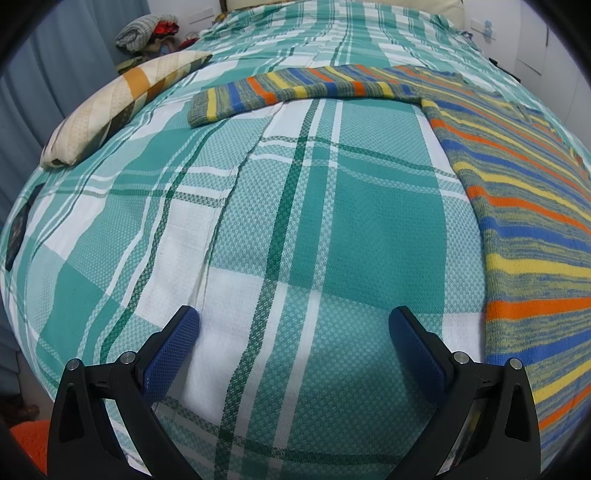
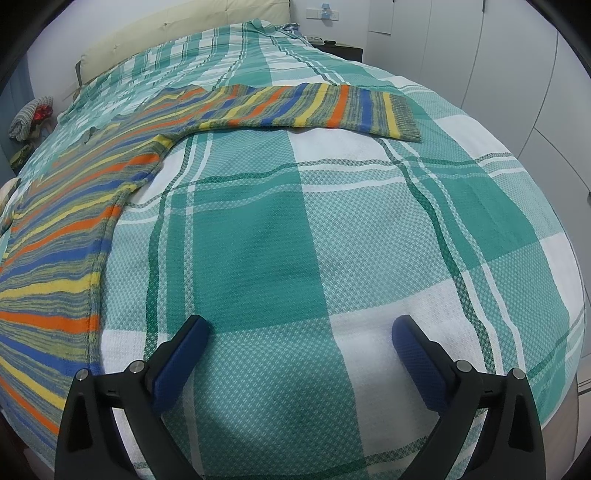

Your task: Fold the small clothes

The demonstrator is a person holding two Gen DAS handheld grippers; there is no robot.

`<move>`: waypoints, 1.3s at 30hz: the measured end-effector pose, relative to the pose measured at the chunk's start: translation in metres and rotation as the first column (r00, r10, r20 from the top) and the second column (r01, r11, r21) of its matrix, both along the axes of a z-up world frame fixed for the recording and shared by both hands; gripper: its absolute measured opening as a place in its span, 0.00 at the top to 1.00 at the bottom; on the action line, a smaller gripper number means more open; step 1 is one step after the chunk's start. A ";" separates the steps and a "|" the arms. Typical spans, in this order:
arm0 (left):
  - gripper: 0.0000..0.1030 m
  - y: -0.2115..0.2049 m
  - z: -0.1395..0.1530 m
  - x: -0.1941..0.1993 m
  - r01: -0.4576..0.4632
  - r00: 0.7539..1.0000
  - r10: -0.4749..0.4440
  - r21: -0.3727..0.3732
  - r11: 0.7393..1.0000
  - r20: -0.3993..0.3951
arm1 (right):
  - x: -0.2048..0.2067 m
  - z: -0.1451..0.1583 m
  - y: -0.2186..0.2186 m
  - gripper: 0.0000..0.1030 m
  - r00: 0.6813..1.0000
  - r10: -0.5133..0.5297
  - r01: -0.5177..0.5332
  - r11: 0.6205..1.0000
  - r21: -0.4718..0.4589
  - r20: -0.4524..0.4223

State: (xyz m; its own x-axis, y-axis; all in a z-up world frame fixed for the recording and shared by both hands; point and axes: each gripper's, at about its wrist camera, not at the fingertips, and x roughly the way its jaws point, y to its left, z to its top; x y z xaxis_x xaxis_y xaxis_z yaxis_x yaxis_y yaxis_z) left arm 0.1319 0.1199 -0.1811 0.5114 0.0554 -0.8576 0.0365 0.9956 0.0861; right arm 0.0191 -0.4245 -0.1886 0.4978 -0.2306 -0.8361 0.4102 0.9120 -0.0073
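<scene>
A striped knit sweater (image 1: 532, 206) in blue, orange, yellow and grey lies flat on the green-and-white checked bed cover (image 1: 295, 206). In the left wrist view its body fills the right side and one sleeve (image 1: 288, 92) stretches leftward across the far part. In the right wrist view the sweater (image 2: 62, 236) body lies at the left and the other sleeve (image 2: 317, 107) reaches to the right. My left gripper (image 1: 293, 325) hovers open over bare cover, left of the sweater's side. My right gripper (image 2: 301, 332) is open too, over bare cover right of the sweater. Neither holds anything.
A cream and brown patterned pillow (image 1: 110, 107) lies at the bed's left edge. A pile of clothes (image 1: 147, 31) sits beyond it near a blue curtain (image 1: 62, 62). White cabinet doors (image 2: 509, 55) stand to the right of the bed. A cream headboard (image 2: 177, 37) closes the far end.
</scene>
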 end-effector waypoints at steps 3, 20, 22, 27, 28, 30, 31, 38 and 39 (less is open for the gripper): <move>0.01 0.000 0.000 0.000 0.000 1.000 0.000 0.000 1.000 0.000 | 0.000 0.000 0.000 0.04 1.000 0.000 0.000 1.000 0.000 0.000; 0.01 0.000 -0.001 0.000 0.007 1.000 -0.007 0.008 1.000 -0.009 | 0.000 -0.001 -0.003 0.03 1.000 -0.002 0.002 1.000 -0.004 -0.009; 0.01 -0.001 -0.001 0.000 0.008 1.000 -0.008 0.011 1.000 -0.009 | 0.001 -0.001 -0.004 0.03 1.000 -0.002 0.002 1.000 0.000 -0.011; 0.01 -0.003 -0.001 -0.001 0.009 1.000 -0.009 0.023 1.000 0.000 | 0.005 0.004 -0.009 0.01 0.998 0.010 -0.006 0.998 0.060 -0.055; 0.01 -0.002 -0.001 -0.001 0.009 1.000 -0.009 0.022 1.000 0.001 | 0.008 0.007 -0.015 0.01 0.997 0.023 -0.016 0.995 0.096 -0.075; 0.01 -0.002 0.000 -0.001 0.009 1.000 -0.010 0.019 1.000 0.004 | 0.011 0.017 -0.027 0.03 0.998 0.039 -0.028 0.983 0.184 -0.055; 0.01 -0.002 0.000 -0.002 0.010 1.000 -0.010 0.018 1.000 0.006 | 0.012 0.028 -0.041 0.09 0.999 0.035 -0.034 0.970 0.241 0.001; 0.01 -0.001 0.000 -0.004 0.006 1.000 -0.006 0.014 1.000 0.017 | 0.027 0.055 -0.180 0.18 0.935 -0.291 0.155 0.850 0.504 0.204; 0.01 -0.001 0.000 -0.004 0.006 1.000 -0.006 0.013 1.000 0.019 | 0.032 0.048 -0.196 0.21 0.925 -0.329 0.181 0.820 0.544 0.189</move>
